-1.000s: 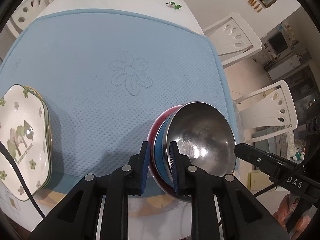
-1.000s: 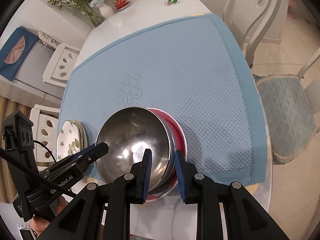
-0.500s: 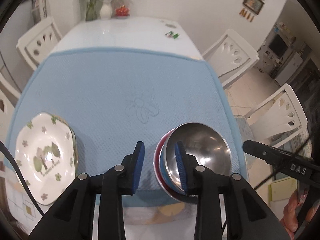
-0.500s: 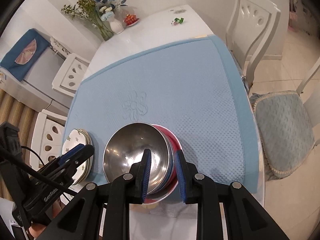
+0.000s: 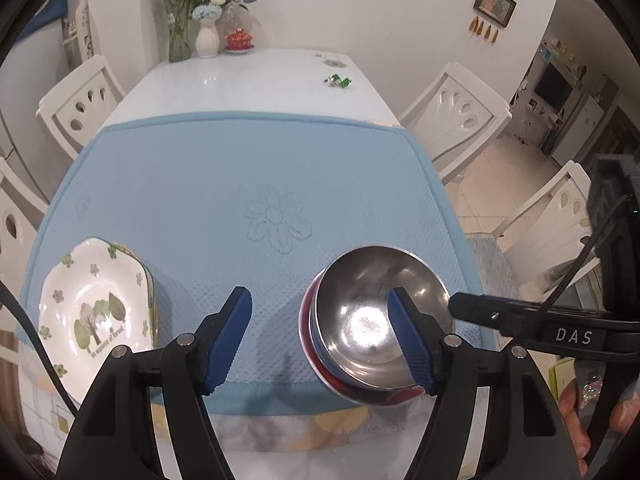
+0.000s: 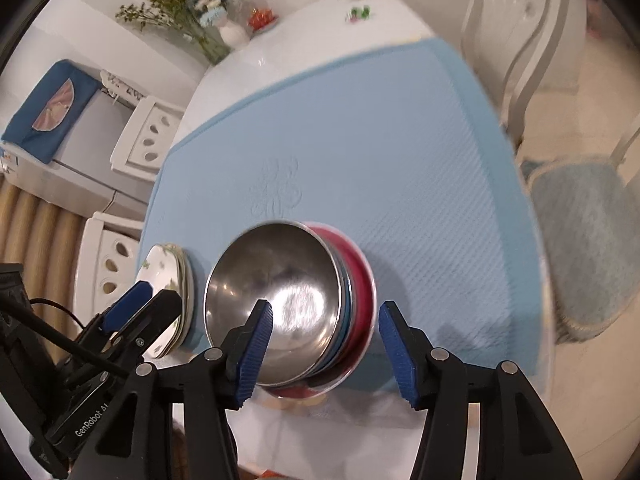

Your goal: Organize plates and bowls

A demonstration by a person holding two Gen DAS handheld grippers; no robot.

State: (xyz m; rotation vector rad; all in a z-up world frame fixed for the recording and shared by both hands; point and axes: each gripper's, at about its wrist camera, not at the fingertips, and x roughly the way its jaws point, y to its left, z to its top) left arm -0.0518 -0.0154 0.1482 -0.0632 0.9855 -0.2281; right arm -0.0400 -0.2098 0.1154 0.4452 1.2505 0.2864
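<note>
A stack of nested bowls, steel (image 5: 372,312) on top of blue and red ones, sits at the near right of the blue mat (image 5: 240,184). A stack of white flowered plates (image 5: 96,308) sits at the near left. My left gripper (image 5: 320,336) is open and empty, raised above the mat's near edge between plates and bowls. My right gripper (image 6: 326,350) is open and empty, above the near side of the bowl stack (image 6: 280,300). The plates also show in the right wrist view (image 6: 166,276).
A white table (image 5: 248,80) carries the mat. Flower vases (image 5: 208,36), a red lidded dish (image 5: 239,40) and a small green item (image 5: 340,80) stand at its far end. White chairs (image 5: 460,112) flank both sides.
Both grippers have opened, let go of the bowl stack's rim and pulled up and back. The bowls stay on the mat.
</note>
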